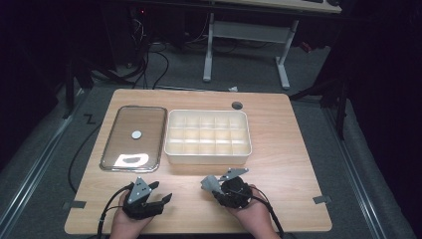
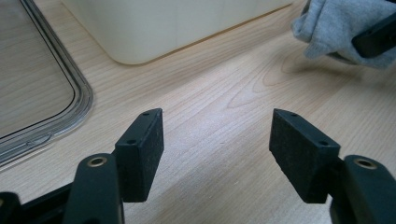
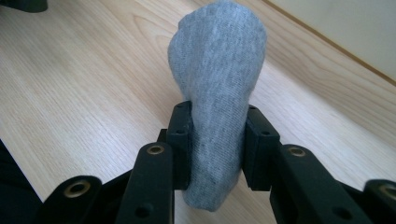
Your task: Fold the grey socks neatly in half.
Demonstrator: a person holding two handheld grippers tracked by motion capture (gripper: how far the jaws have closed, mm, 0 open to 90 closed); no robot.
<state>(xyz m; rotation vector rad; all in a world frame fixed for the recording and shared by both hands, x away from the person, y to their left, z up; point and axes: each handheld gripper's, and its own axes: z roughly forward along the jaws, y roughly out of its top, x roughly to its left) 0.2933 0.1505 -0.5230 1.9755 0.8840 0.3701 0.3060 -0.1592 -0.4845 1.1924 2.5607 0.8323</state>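
Right claw (image 3: 217,135) pinching a grey sock (image 3: 217,60) across its middle, pads pressed in on both flanks of the bundled fabric. Sock's long axis in line with the jaws: rounded end well out past the tips, short tail below them, clear of the tabletop (image 1: 288,164) rather than resting on it. Left claw (image 2: 217,140) spread wide and empty, bare wood between the pads, low over the near left part of the tabletop. From that side, same sock (image 2: 331,28) up at the far right, well apart from the left claw's reach. From above, right claw (image 1: 225,180) near the front edge at centre, left claw (image 1: 163,191) just beside it to the left, both short of the white divided box (image 1: 208,158). Box wall (image 3: 345,28) ahead of the sock's free end and off to one side, near but not touching; compartments apparently bare, though too small to tell for sure. Clear lid (image 1: 107,149) flat on the tabletop left of the box, its rim (image 2: 79,93) close to the left claw. Judging from this layout: right hand nearer the box and already loaded, so likely a lift up and forward over the near wall, then down into a cell, free end first. Worth minding the near rim, since a low approach could catch the drooping tail on it. Nothing for the left claw to do here except perhaps steady the box.
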